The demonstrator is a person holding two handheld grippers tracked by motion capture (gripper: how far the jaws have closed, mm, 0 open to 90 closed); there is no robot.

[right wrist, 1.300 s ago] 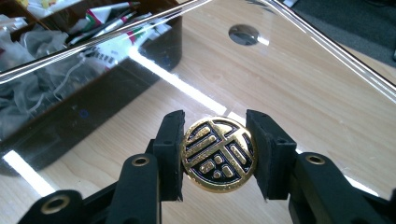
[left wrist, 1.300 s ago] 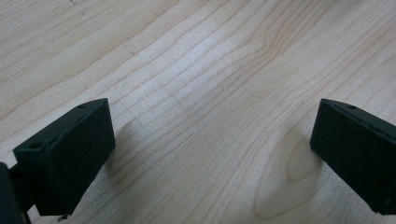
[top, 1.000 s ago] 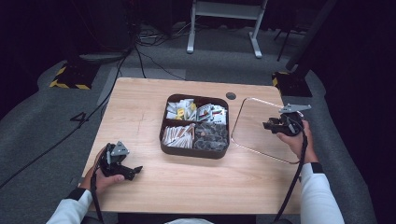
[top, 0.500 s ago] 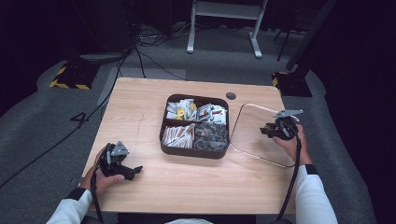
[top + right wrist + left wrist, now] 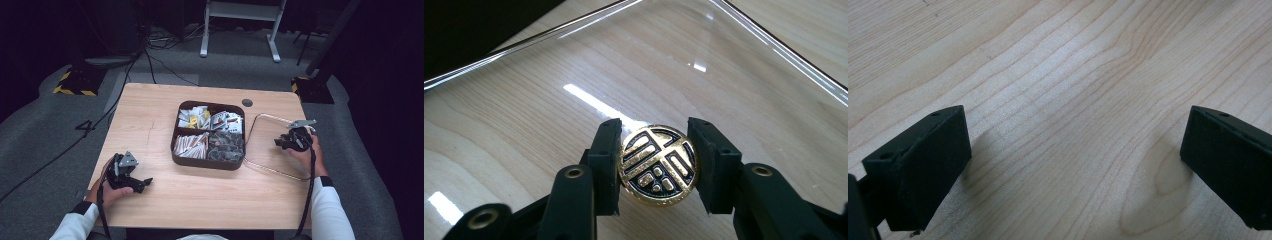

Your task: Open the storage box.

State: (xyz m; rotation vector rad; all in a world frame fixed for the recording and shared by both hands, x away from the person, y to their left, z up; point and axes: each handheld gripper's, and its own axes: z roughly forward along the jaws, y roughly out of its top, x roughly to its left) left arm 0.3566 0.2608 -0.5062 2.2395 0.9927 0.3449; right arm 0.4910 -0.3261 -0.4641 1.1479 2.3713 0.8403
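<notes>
Right hand-held gripper (image 5: 653, 167) is clamped on a round black-and-gold foil-wrapped coin (image 5: 657, 165), held by its edges low over the clear glass tray (image 5: 260, 120), right of the dark divided box (image 5: 176, 155). I'd guess it could pop out sideways, since the grip is only on a thin rim. Left hand-held gripper (image 5: 1073, 165) rests on the wooden counter (image 5: 150, 115), jaws wide apart, nothing between them.

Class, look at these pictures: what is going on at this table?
A person works with two grippers. The right gripper grips a round black-and-gold token just above a clear glass tray, beside the brown divided box of packets. The left gripper rests open on the wooden table, holding nothing.
</notes>
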